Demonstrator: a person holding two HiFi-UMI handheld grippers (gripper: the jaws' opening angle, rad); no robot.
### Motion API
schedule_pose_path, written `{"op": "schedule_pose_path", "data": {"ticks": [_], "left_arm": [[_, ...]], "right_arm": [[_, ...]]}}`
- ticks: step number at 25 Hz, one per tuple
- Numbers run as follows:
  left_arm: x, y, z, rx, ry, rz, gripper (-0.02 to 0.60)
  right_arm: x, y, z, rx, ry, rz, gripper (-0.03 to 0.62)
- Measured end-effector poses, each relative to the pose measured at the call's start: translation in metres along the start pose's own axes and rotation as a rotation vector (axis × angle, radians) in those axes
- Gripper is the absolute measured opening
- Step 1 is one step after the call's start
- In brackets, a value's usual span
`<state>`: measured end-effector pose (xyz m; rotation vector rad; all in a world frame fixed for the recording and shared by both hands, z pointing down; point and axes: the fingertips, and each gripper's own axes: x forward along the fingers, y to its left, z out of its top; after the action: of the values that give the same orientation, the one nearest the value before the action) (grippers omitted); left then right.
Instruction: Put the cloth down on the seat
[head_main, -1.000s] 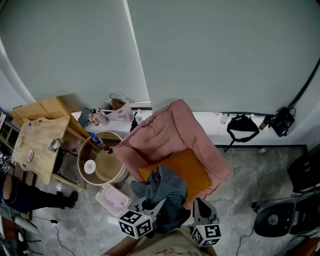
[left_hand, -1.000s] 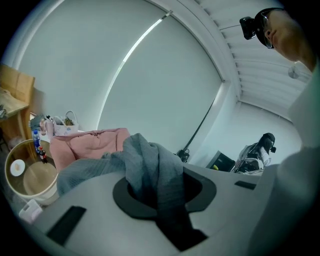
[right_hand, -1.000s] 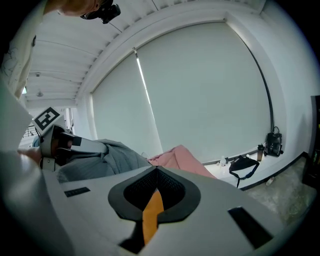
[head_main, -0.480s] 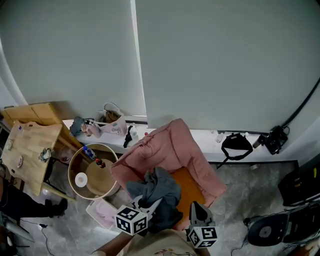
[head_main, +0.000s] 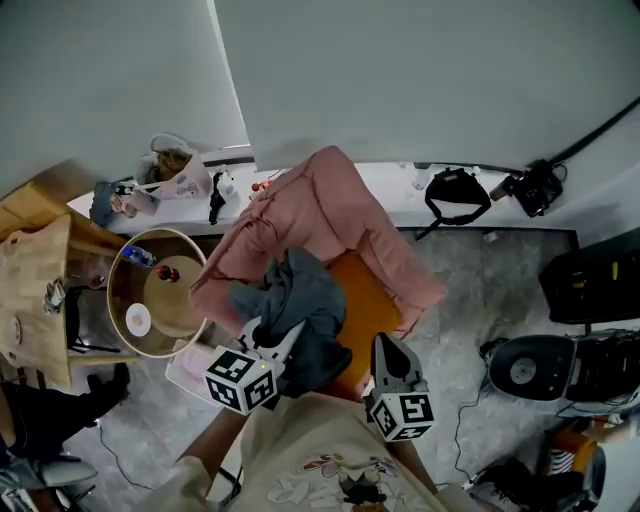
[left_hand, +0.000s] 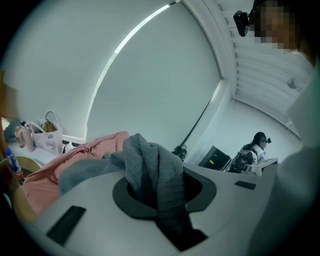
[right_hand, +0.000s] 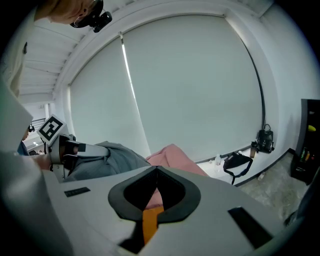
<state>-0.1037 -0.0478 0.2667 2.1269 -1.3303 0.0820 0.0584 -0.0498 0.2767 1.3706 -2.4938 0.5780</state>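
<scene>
Left claw (head_main: 283, 336) pinches the grey cloth (head_main: 300, 298), which is bunched over the orange seat (head_main: 366, 296), bare seat at 2 o'clock from it, cloth running 12-to-6; right claw (head_main: 386, 350) closed, empty, at 4 o'clock.

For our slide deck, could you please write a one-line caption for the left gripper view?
Left gripper shut on a bunched grey cloth, with the pink armchair beyond it.
</scene>
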Motion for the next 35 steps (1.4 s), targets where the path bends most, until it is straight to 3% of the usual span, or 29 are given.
{"op": "schedule_pose_path", "data": {"ticks": [9, 14, 18, 24, 31, 35], "left_arm": [[0.033, 0.046, -0.012, 0.049, 0.133, -0.096, 0.089], [0.049, 0.069, -0.023, 0.151, 0.228, -0.188, 0.089], [0.059, 0.084, -0.033, 0.211, 0.260, -0.277, 0.089], [0.082, 0.087, -0.048, 0.336, 0.302, -0.342, 0.084], [0.119, 0.097, -0.082, 0.399, 0.368, -0.365, 0.083], [0.142, 0.116, -0.101, 0.463, 0.391, -0.333, 0.083]], "right_arm": [[0.050, 0.008, -0.031, 0.008, 0.142, -0.027, 0.018], [0.074, 0.003, -0.053, 0.061, 0.195, -0.064, 0.018], [0.092, 0.010, -0.061, 0.035, 0.217, -0.069, 0.018], [0.106, 0.012, -0.059, 0.020, 0.236, -0.054, 0.018], [0.110, 0.000, -0.066, 0.032, 0.265, -0.066, 0.018], [0.117, -0.015, -0.080, 0.037, 0.287, -0.090, 0.018]]}}
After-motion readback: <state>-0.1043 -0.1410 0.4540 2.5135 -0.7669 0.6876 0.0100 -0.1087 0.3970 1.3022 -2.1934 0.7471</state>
